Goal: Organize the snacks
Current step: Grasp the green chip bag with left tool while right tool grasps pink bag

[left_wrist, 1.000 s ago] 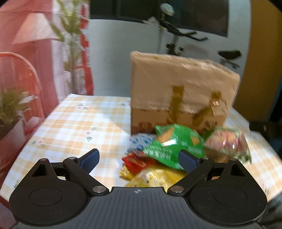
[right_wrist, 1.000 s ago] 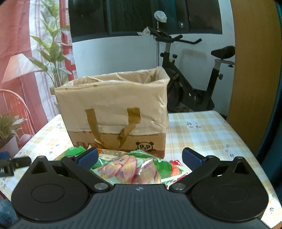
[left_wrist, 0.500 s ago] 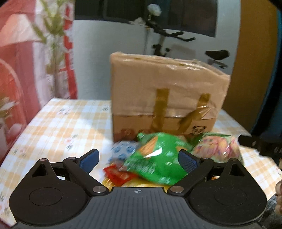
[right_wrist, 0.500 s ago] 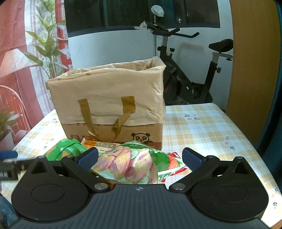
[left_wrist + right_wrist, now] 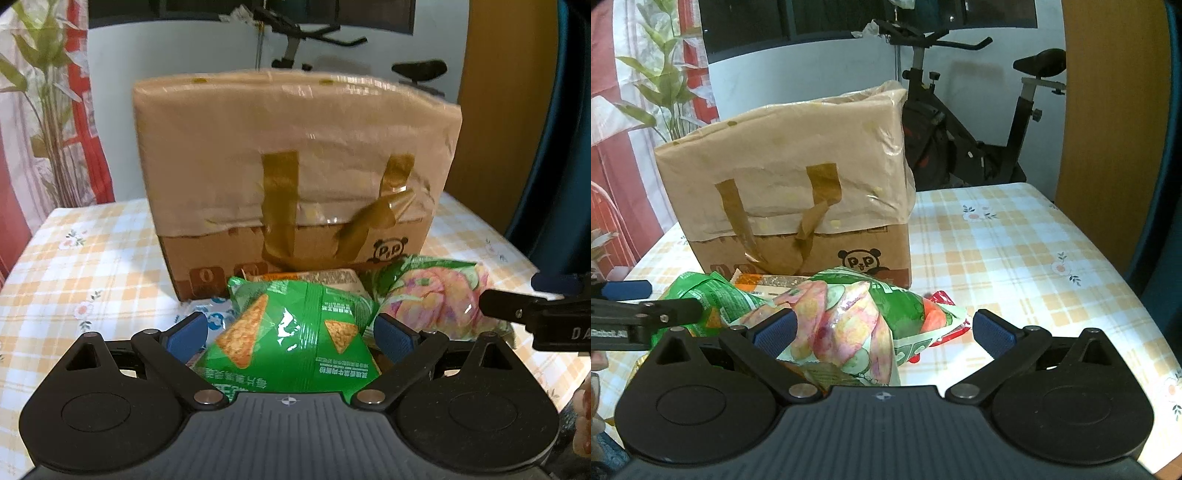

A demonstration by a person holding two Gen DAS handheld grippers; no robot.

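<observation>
Left wrist view: the left gripper (image 5: 291,334) hangs with its jaws spread wide, grasping nothing. Between its blue pads (image 5: 186,334) lies a green chip bag (image 5: 295,332) printed with triangular chips; whether the pads touch it cannot be told. Just right of it lies a pink-and-green bag (image 5: 436,295), and behind both a flat orange-and-white pack (image 5: 314,277). A blue-and-white packet (image 5: 216,319) peeks out at the left. All sit in a heap on the checked tablecloth (image 5: 92,266), just in front of a cardboard box (image 5: 291,173) lined with a beige bag and taped with brown strips. The right gripper's finger (image 5: 532,314) shows at the far right edge.

Right wrist view: the right gripper (image 5: 882,332) is likewise released, jaws wide. The pink-and-green bag (image 5: 849,321) lies between its pads, nearer the left one. A red packet (image 5: 942,325) pokes out from under its right end. The green chip bag (image 5: 709,295) lies to the left, beside the left gripper's finger (image 5: 646,314). The box (image 5: 790,184) stands just behind the heap, its top open. An exercise bike (image 5: 979,122) stands beyond the table.
</observation>
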